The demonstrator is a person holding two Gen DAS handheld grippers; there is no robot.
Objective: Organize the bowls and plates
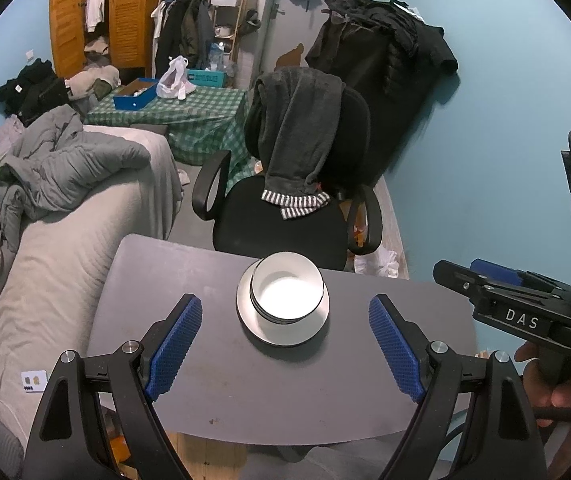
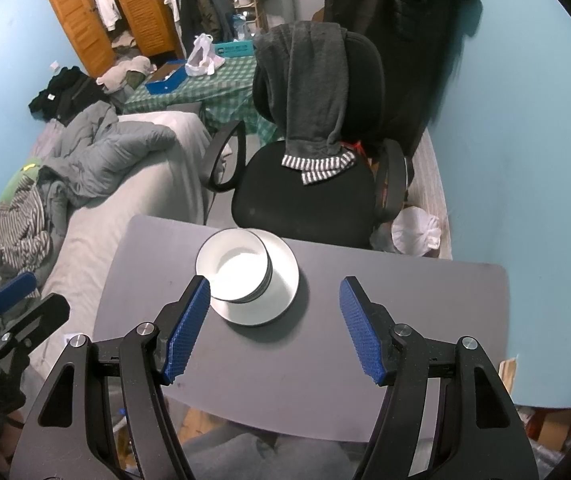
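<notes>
Bowls (image 1: 287,294) nested in a stack sit on a white plate (image 1: 281,332) near the far edge of the grey counter (image 1: 189,280), roughly centred; the stack sits off-centre on the plate, toward its far-left rim in the right view. Bare counter surface runs all around the plate, widest on the near side and to the right. Black office chair (image 1: 285,220) with a grey garment over its back stands just beyond the far edge; a bed (image 1: 65,264) runs along the left edge. Left tongs (image 1: 285,346) spread apart, released, nothing between the blue pads, hovering over the near counter and angled down at the stack. Right tongs (image 2: 275,326) likewise released and empty, aimed just right of the bowls. Left view alone shows the right tool's body and a hand (image 1: 545,384) gripping it at far right; right view alone shows a white bag (image 2: 415,230) on the floor beside the chair, and the left tool at lower left.
</notes>
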